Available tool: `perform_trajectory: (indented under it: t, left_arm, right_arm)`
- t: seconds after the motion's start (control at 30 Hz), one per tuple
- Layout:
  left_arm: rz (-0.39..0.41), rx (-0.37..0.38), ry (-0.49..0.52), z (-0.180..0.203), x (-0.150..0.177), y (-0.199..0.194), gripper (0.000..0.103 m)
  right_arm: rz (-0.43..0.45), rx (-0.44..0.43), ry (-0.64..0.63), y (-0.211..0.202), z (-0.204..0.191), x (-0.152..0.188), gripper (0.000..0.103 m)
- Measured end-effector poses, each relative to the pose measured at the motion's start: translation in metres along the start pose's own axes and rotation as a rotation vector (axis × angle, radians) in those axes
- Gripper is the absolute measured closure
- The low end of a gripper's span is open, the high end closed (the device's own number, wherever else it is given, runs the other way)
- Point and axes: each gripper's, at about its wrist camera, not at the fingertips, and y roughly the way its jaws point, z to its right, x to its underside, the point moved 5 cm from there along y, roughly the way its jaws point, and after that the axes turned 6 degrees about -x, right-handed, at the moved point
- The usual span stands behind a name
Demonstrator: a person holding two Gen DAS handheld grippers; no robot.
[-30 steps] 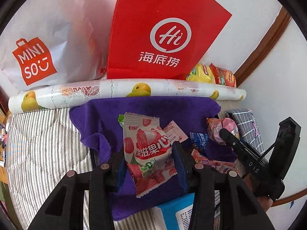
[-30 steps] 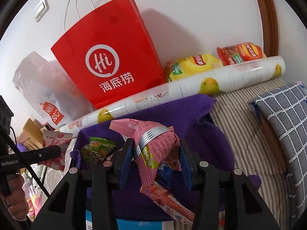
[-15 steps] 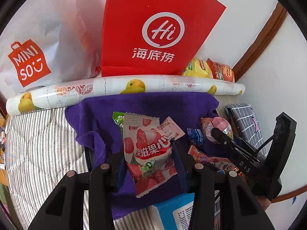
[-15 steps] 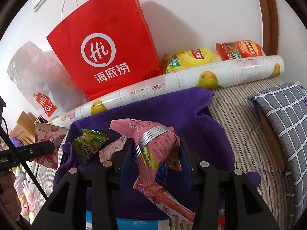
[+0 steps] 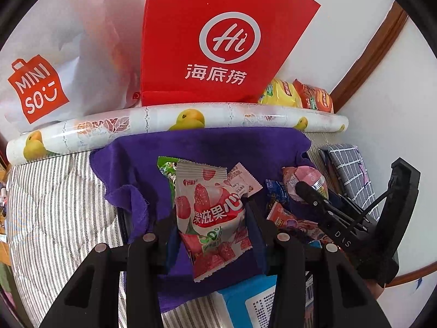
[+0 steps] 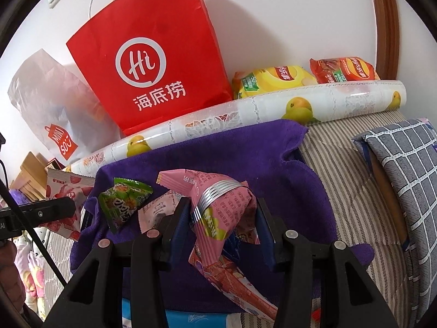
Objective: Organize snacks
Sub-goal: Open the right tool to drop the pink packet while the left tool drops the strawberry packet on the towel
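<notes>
Clamped between the left claw's (image 5: 210,218) pads, the strawberry snack packet (image 5: 210,213) hangs above the purple towel (image 5: 218,147) — the right claw (image 6: 221,216) pinches a pink wrapper (image 6: 218,205) likewise. Best lower each gently before releasing, clear of the loose sweets.

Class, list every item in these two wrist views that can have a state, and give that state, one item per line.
left gripper: shut on the strawberry snack packet, sealed, upright.
right gripper: shut on the pink snack packet, crumpled, ring of metal bands around it.
green snack packet: sealed, lying on the purple towel.
red paper bag: standing upright against the wall.
patterned roll: rolled up, lying flat.
yellow chip bag: sealed, lying behind the roll.
</notes>
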Motion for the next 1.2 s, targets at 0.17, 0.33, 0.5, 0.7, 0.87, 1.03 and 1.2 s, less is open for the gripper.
perform_trajectory:
  t: [0.17, 0.33, 0.5, 0.7, 0.87, 1.03, 1.2]
  left_arm:
    - [-0.017, 0.006, -0.005, 0.0, 0.001, 0.005, 0.061]
    - [-0.027, 0.005, -0.007, -0.001, 0.001, 0.008, 0.061]
    - [-0.026, 0.019, -0.025, -0.008, -0.002, 0.006, 0.061]
    - [-0.035, 0.006, -0.049, -0.02, -0.003, 0.008, 0.061]
    - [-0.065, -0.005, -0.038, -0.018, -0.001, 0.02, 0.061]
    - [-0.103, -0.003, -0.035, -0.015, 0.003, 0.033, 0.061]
    - [-0.127, -0.002, -0.026, -0.011, 0.006, 0.042, 0.061]
  right_arm:
    - [-0.004, -0.013, -0.012, 0.0, -0.003, 0.001, 0.052]
    - [0.007, -0.031, -0.017, -0.003, -0.006, 0.0, 0.049]
    - [0.028, -0.071, -0.021, -0.012, -0.013, -0.001, 0.045]
    - [0.095, -0.093, -0.09, -0.026, -0.028, -0.003, 0.035]
    - [0.104, -0.085, -0.102, -0.028, -0.029, -0.003, 0.035]
    - [0.112, -0.086, -0.094, -0.031, -0.025, -0.004, 0.035]
    - [0.113, -0.086, -0.085, -0.031, -0.023, -0.004, 0.035]
